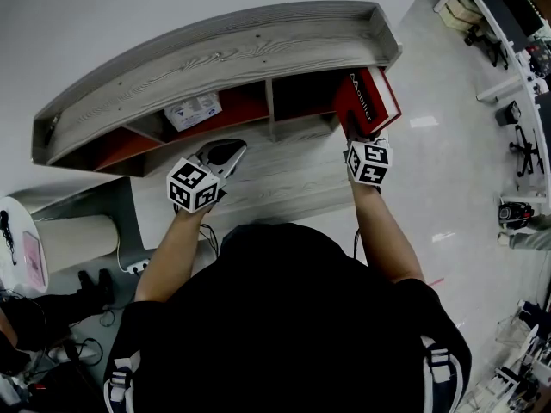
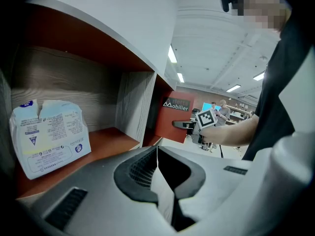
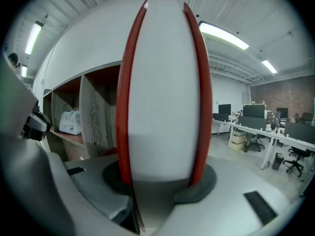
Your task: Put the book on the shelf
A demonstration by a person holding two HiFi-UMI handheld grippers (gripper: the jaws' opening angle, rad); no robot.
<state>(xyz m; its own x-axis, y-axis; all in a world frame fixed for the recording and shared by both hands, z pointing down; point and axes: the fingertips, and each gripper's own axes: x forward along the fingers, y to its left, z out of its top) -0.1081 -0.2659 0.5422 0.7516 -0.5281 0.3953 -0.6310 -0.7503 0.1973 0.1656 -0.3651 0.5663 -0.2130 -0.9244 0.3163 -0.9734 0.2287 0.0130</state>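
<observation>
Book (image 1: 370,101) clamped upright in right gripper (image 1: 357,136) at mouth of shelf's (image 1: 215,50) right compartment, left gripper (image 1: 228,151) closed on nothing; likely to snag on divider and twist loose if pushed askew.

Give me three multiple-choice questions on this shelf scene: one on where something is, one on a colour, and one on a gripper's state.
1. Where is the white packet? A in a compartment of the shelf; B on the floor; C on a chair.
2. What colour are the covers of the book? A blue; B red; C green.
3. How is the left gripper? A wide open; B shut on the book; C shut, empty.
Answers: A, it lies in a compartment, left of the book; B, red covers show in the right gripper; C, its jaws meet with nothing between.
</observation>
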